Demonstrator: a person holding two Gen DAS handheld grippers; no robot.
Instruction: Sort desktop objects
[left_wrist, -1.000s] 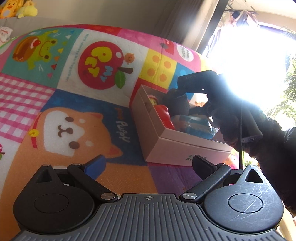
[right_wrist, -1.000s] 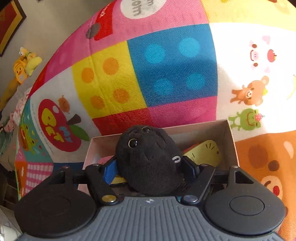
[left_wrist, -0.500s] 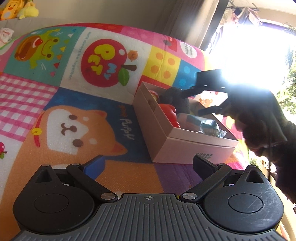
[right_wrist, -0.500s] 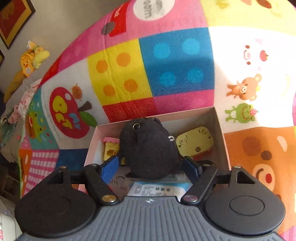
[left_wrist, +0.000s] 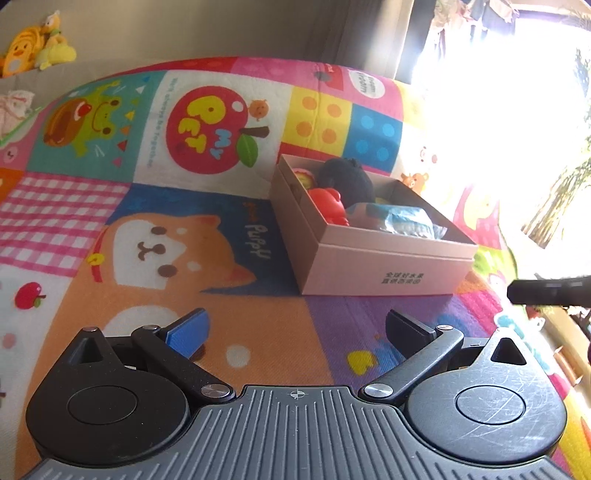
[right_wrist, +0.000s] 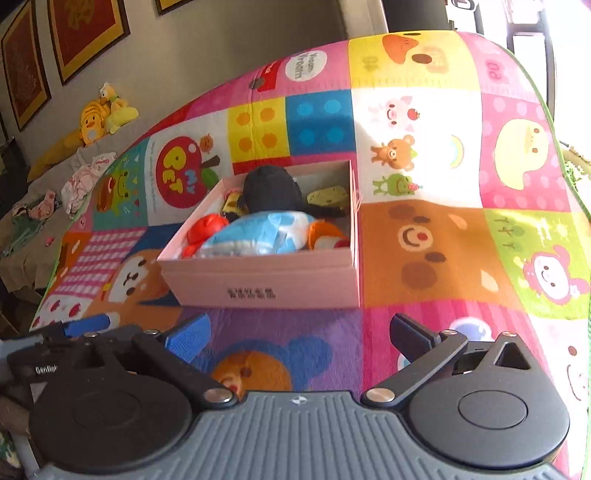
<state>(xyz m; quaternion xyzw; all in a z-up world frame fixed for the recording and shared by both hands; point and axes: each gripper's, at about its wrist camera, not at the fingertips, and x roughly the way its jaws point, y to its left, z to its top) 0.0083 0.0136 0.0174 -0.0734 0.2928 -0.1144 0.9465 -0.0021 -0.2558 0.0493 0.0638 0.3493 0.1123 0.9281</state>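
A pink cardboard box sits on the colourful play mat. Inside lie a black plush toy, a red toy, a blue and white packet, a yellow piece and an orange toy. My left gripper is open and empty, low over the mat in front of the box. My right gripper is open and empty, pulled back in front of the box; its tip shows in the left wrist view.
The play mat covers the whole surface. Yellow plush toys and crumpled clothes lie beyond its far left edge. Framed pictures hang on the wall. Bright window glare fills the right of the left wrist view.
My right gripper opened, left the black plush toy in the box and drew back and up away from it. The left gripper stayed open and shifted slightly.
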